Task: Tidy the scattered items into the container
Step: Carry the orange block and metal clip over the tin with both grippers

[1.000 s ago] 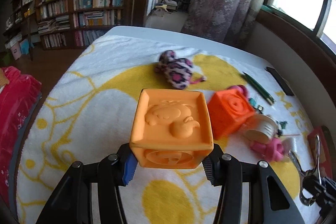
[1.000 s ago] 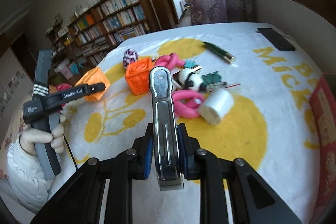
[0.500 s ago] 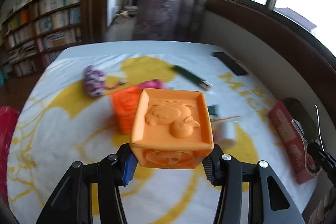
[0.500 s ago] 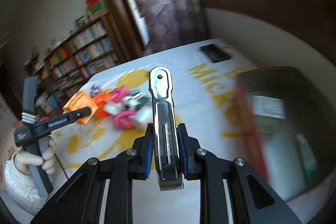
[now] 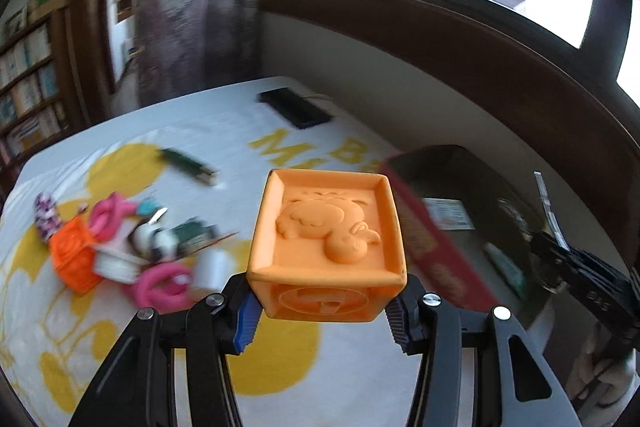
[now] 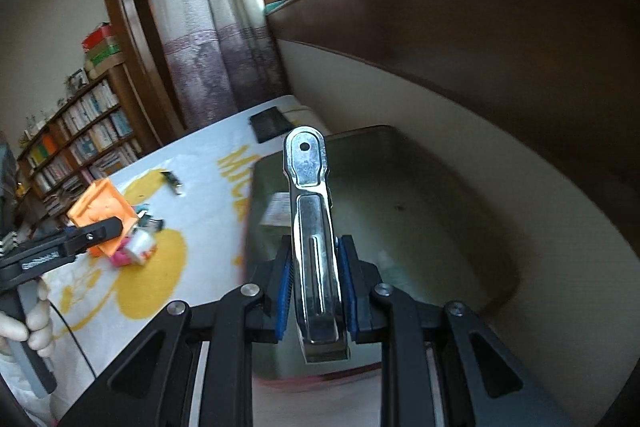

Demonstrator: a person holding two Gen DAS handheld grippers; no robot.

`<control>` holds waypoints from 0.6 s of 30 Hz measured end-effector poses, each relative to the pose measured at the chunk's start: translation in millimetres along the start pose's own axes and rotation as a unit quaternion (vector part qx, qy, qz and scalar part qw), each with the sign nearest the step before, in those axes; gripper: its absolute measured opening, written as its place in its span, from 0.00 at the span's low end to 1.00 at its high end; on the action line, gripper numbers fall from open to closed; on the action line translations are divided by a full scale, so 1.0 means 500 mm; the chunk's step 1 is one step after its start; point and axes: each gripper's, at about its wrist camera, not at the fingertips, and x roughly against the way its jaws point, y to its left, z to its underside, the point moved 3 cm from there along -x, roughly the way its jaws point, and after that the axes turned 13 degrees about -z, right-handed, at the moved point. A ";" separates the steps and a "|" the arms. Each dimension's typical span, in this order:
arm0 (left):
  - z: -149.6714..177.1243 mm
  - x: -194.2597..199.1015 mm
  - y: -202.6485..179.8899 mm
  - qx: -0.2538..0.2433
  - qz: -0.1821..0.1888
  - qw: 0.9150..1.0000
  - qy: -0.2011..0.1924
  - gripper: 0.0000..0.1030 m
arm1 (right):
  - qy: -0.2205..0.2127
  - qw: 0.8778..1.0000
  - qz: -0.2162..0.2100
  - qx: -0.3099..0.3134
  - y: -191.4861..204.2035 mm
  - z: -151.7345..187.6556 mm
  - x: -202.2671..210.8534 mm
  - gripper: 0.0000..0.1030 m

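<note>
My left gripper is shut on an orange toy block with an embossed animal on top, held above the yellow-and-white cloth just left of the container. The dark container has a red outer wall and lies at the right. In the right wrist view my right gripper is shut on a shiny metal clip, which hangs over the container. The left gripper with its block shows at the left there. A pile of toys lies on the cloth.
A red-orange cube, pink rings, a white roll and a patterned plush lie left. A green pen and a black flat device lie farther back. A wall with a wooden sill runs behind the container.
Both grippers have swung right, away from the toy pile toward the container, each keeping its hold. The container now fills the right wrist view.
</note>
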 end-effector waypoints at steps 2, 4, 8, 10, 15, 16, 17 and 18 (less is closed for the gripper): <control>-0.006 -0.001 -0.033 -0.011 0.011 1.000 0.001 0.52 | 0.005 1.000 0.005 -0.005 -0.019 -0.002 -0.004 0.23; -0.010 -0.003 -0.064 -0.022 0.022 1.000 0.004 0.52 | 0.008 1.000 0.010 -0.008 -0.038 -0.003 -0.009 0.23; -0.015 -0.007 -0.112 -0.036 0.038 0.999 0.010 0.52 | 0.015 1.000 0.022 -0.014 -0.071 -0.002 -0.021 0.23; -0.020 -0.011 -0.135 -0.042 0.049 0.998 0.013 0.52 | 0.016 0.999 0.023 -0.019 -0.083 -0.003 -0.025 0.23; -0.028 -0.016 -0.192 -0.059 0.075 0.995 0.017 0.52 | 0.016 0.999 0.028 -0.015 -0.099 -0.005 -0.025 0.23; -0.029 -0.017 -0.205 -0.064 0.081 0.994 0.018 0.52 | 0.015 0.999 0.028 -0.013 -0.100 -0.005 -0.025 0.23; -0.029 -0.019 -0.216 -0.068 0.086 0.994 0.019 0.52 | 0.016 0.999 0.028 -0.011 -0.101 -0.005 -0.025 0.23; -0.029 -0.020 -0.228 -0.073 0.091 0.993 0.021 0.52 | 0.016 0.999 0.028 -0.011 -0.102 -0.005 -0.026 0.23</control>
